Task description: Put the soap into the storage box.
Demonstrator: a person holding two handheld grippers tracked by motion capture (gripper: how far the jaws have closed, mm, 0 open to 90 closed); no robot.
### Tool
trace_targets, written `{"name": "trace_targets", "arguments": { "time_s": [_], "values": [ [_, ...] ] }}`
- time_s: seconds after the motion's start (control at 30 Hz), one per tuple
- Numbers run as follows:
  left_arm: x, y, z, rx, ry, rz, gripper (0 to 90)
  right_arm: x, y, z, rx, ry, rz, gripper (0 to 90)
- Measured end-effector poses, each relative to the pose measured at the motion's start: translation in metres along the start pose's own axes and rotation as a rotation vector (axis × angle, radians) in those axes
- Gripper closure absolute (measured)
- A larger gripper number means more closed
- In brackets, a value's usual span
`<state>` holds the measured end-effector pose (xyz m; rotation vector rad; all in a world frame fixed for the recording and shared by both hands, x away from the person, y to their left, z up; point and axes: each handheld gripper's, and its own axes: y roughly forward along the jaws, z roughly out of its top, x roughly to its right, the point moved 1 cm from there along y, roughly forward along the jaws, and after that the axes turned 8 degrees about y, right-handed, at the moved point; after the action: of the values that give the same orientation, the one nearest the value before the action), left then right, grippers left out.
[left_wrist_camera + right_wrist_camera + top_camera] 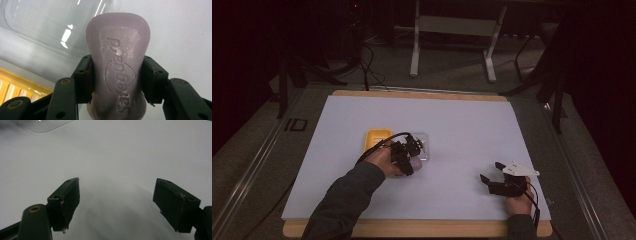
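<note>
The left gripper [117, 75] has its jaws clamped on a lilac soap bar [117, 65], 1 pad on each long side, roughly at the bar's narrow waist. Prob. gripped there because the pinched-in middle gives the pads a seat and keeps a slick bar from sliding fwd or back; the embossed face stays up, clear of the pads. Jaws are only as wide as the bar's waist, so partly closed and bearing on it, no gap seen either side.

Landmark = clear plastic tray [424, 150]. In the high view the left gripper [404, 156] sits at the tray's near-left corner, w/ the bar just at its near edge; can't tell from these views if the bar rests on the white sheet [462, 125] or hangs a bit above it. In the left gripper view the clear tray [50, 27] lies just beyond the bar's far end, and a yellow tray [377, 139] touches or nearly touches the clear tray's left side. My read: bar is lined up w/ the clear tray for setting in.

Right gripper [494, 172] is well to the right of the clear tray and nearer the person, over bare sheet. Its jaws [117, 202] are spread wide, holding 0 things, likely parked out of the way.
</note>
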<state>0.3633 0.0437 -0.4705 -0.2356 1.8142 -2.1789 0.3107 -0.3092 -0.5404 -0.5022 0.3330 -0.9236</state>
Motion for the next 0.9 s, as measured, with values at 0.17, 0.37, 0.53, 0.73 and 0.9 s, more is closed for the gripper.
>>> {"name": "trace_targets", "arguments": {
  "time_s": [0.17, 0.37, 0.53, 0.73, 0.9],
  "values": [
    [-0.003, -0.002, -0.003, 0.002, -0.011, 0.002, 49.8, 0.000, 0.000, 0.000, 0.000, 0.000, 0.000, 21.2],
    [-0.005, -0.002, -0.004, 0.002, -0.013, 0.000, 49.8, 0.000, 0.000, 0.000, 0.000, -0.001, -0.001, 21.2],
    [-0.008, -0.004, -0.005, 0.009, -0.023, 0.002, 49.8, 0.000, 0.000, 0.000, 0.000, 0.000, -0.001, 21.2],
    [-0.012, -0.006, -0.007, 0.012, -0.039, 0.007, 49.8, 0.000, 0.000, 0.000, 0.000, 0.000, 0.000, 21.2],
    [-0.014, -0.007, -0.009, 0.015, -0.046, 0.005, 49.8, 0.000, 0.000, 0.000, 0.000, 0.000, 0.000, 21.2]
  ]
}}
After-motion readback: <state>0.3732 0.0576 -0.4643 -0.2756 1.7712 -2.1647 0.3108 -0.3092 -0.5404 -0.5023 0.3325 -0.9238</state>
